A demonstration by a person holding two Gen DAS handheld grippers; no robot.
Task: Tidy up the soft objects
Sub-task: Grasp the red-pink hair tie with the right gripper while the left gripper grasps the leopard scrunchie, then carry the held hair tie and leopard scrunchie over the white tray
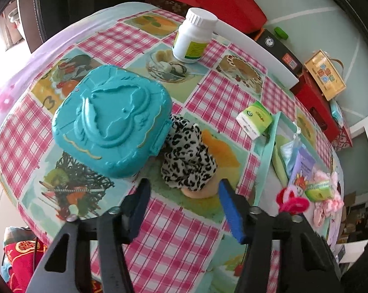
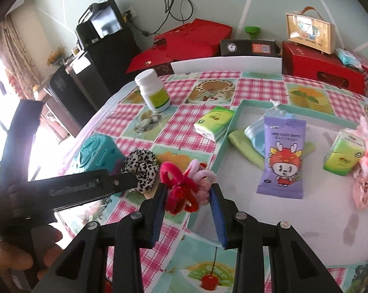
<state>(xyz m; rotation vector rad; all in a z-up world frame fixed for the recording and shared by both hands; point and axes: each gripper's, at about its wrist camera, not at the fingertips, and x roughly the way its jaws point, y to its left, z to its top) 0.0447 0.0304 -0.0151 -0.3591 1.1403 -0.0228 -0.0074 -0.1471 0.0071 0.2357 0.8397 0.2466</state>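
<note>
Checked tablecloth [image 2: 184, 112] covering the table, with a shallow mint tray [image 2: 223, 144] on its right half. The tray already holds a purple wipes pack [image 2: 281, 156], a green tissue pack [image 2: 344, 155], pale blue and green cloths and a pink frilly item at its right edge; open floor remains in its near left part. A second tissue pack [image 2: 213, 123] lies just outside the tray's far left corner.

Teal plastic case [image 1: 110, 122], lid closed, on the left of the table; white bottle [image 1: 193, 36] stands beyond it.

Leopard-print scrunchie [image 1: 189, 156], touching the case's right side and resting partly on a peach-coloured pad [image 1: 201, 191]. It lies straight ahead of the left gripper [image 1: 184, 195], whose jaws are spread wide and empty, one on each side of the pad's near edge. The left gripper is the nearer one to it.

Right gripper [image 2: 187, 195], pinching a bunch of red and pink hair ties [image 2: 184, 185], held just left of the tray's left rim. Judgement: a short move rightward over that rim reaches free tray floor.
</note>
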